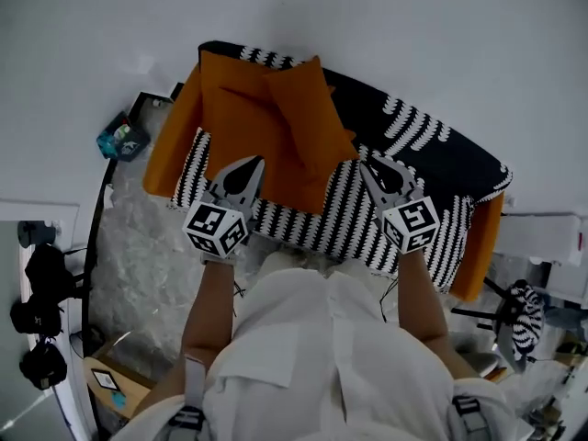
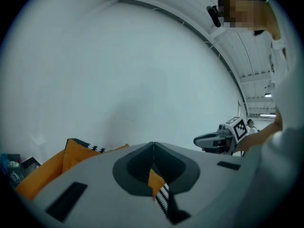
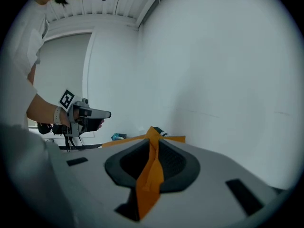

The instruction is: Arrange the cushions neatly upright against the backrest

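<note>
I have both grippers over the striped seat (image 1: 340, 223), on the side far from the backrest (image 1: 432, 145). The left gripper (image 1: 246, 171) is pressed together on a thin fold of fabric, orange with a black-and-white striped edge. The right gripper (image 1: 372, 175) is pinching a fold of plain orange fabric. In each gripper view the fold stands up through the closed jaws. From the head view I judge that both folds belong to the same cushion (image 1: 310, 122), the orange one that lies tilted, with one corner toward the backrest and its lower edge between the two grippers. I cannot see the exact edge under them. A second cushion (image 1: 234, 108), also orange, is nearer the left end of the backrest and partly behind the first. So the step in hand, I think, is the grasp and lift of the first cushion: it is caught at two points but is not yet upright. The next move calls for raising both grippers together at the same height, so that the cushion does not twist. Then I should push it back until its rear face meets the backrest and its bottom edge sits flat on the seat, beside the second cushion and not on it. Only then should I open the jaws.
</note>
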Motion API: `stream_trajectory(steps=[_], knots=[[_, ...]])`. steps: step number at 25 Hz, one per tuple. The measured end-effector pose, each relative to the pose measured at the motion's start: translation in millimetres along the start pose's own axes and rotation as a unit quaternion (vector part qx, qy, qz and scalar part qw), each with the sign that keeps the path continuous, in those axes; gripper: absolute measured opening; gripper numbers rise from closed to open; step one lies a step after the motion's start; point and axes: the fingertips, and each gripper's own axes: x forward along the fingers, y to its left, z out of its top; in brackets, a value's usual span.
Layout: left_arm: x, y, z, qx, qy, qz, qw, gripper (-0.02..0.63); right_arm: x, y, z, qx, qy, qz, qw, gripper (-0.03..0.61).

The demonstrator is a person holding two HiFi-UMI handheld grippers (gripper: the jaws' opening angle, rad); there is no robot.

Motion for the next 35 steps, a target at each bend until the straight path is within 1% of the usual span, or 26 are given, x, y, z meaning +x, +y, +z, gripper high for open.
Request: stream_trajectory(steps=[6,11,17,19,24,32,35], knots=[[22.0,27.2,-24.1,-0.01,0.022,0.002,0.9997,0.015,56.4,-7.4,-36.6,0.029,0.057,0.01,0.998,0.117],[32.0,44.8,-40.6,-0.023,0.034,0.011,0.9991,0.015,109.8,-11.8,-75.5,0.037,0.122,0.015,0.992,0.164],[47.3,55.1,-51.5,-0.025,0.043,0.006,0.9988,0.017,165.5,-25.7,-107.2,0.066,0.176,-0.001,0.982,0.218],[51.7,61.5,-52.6,-0.027,0.043,0.008,0.9987,0.017,181.1,-29.5,-116.7,0.068,0.195,-0.008,0.978,0.235],[60.0,70.5,-57.1,-0.034,0.046,0.01,0.9983,0.015,204.4,-44.1,-143.4,0.061,0.233,-0.031,0.97,0.273],[59.0,77.6,-65.6,-0.043,0.057,0.016,0.9973,0.016,233.4,-65.0,-182.6,0.079,0.303,-0.053,0.948,0.296],[55.0,79.1,-71.2,-0.046,0.064,0.018,0.9967,0.015,238.8,-70.0,-190.3,0.074,0.32,-0.057,0.943,0.298]])
